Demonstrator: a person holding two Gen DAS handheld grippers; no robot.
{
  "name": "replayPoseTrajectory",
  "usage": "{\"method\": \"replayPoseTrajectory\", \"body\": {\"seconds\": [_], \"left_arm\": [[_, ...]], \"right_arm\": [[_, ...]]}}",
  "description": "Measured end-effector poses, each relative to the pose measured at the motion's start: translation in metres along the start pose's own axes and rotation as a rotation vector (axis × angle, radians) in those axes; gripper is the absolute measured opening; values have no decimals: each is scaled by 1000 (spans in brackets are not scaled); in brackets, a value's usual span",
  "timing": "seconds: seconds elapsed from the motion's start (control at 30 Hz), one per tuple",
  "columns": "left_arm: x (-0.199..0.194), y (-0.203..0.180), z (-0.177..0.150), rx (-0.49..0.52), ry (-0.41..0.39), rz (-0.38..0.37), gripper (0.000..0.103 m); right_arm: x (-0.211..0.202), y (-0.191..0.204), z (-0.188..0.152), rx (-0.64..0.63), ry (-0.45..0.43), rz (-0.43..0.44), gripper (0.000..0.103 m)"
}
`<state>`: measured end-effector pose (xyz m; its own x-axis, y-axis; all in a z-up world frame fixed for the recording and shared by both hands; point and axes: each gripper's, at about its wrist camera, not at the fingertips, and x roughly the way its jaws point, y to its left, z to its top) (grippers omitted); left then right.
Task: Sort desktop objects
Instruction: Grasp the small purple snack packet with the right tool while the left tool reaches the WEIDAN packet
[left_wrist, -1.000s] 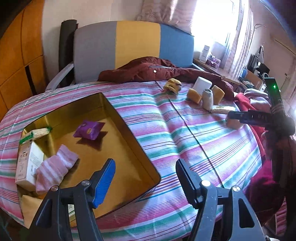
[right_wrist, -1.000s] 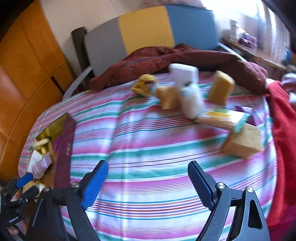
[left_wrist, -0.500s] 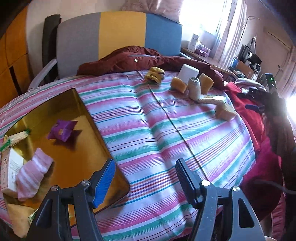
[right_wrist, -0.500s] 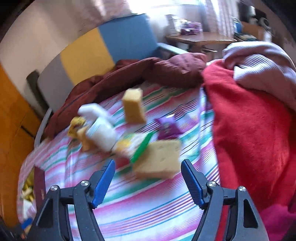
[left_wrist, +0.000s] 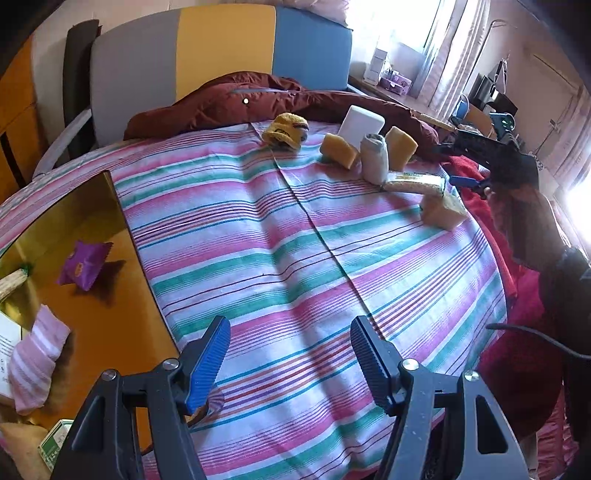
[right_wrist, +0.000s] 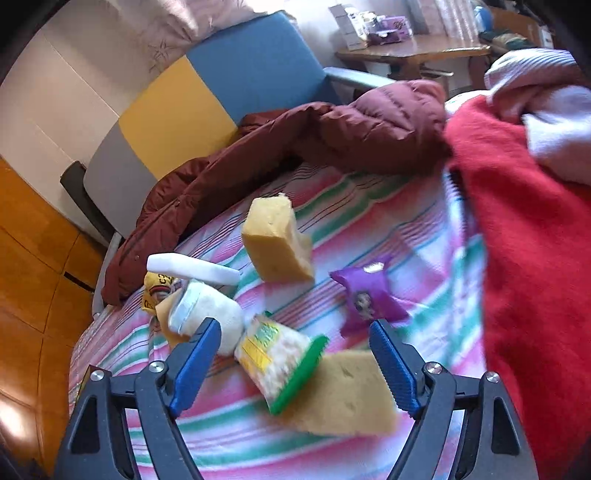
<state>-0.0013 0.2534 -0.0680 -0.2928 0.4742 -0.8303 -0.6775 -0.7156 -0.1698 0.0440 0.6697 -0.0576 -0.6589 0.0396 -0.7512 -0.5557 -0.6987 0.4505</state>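
Over a bench draped in a striped cloth (left_wrist: 295, 236), the right tongs (right_wrist: 291, 363) hang above a cluster of loose items, their jaws opening with nothing pressed between the pads, though a clear snack packet with a green edge (right_wrist: 280, 363) and a flat yellow sponge (right_wrist: 347, 395) lie in the gap below. Close by sit a purple sachet (right_wrist: 365, 295), an upright sponge block (right_wrist: 277, 240), a white jar on its side (right_wrist: 205, 310) and a white slab (right_wrist: 192, 271) leaning over it. The left tongs (left_wrist: 290, 354) are spread and empty, poised over bare cloth just beside a gold tray (left_wrist: 110, 295) that already holds a second purple sachet (left_wrist: 83, 264) and a rolled pink striped sock (left_wrist: 35, 365). The packet looks light, crinkly and slippery, its contents likely brittle, so a gentle pinch across its narrow width near the green sealed end seems the safest hold. The sponges appear soft and very light; they should squash under the pads, so gripping across the short sides would probably serve best. The sachet is small and slick.
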Motion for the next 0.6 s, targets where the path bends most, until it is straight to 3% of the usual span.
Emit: {"method": "replayPoseTrajectory", "body": {"seconds": [0.17,0.37,0.53,0.6], "left_arm": [[10,-2,5,0,22,-3,68],[20,-7,13,2,36,-14,68],[25,-14,18,12,42,-27,68],[27,-17,20,13,46,-34,68]], "right_arm": [[24,6,2,-22,66,68,85],[35,29,-15,-105,181,246,92],[31,62,-33,-220,288,500,99],[26,70,-37,-264,283,504,99]]}}
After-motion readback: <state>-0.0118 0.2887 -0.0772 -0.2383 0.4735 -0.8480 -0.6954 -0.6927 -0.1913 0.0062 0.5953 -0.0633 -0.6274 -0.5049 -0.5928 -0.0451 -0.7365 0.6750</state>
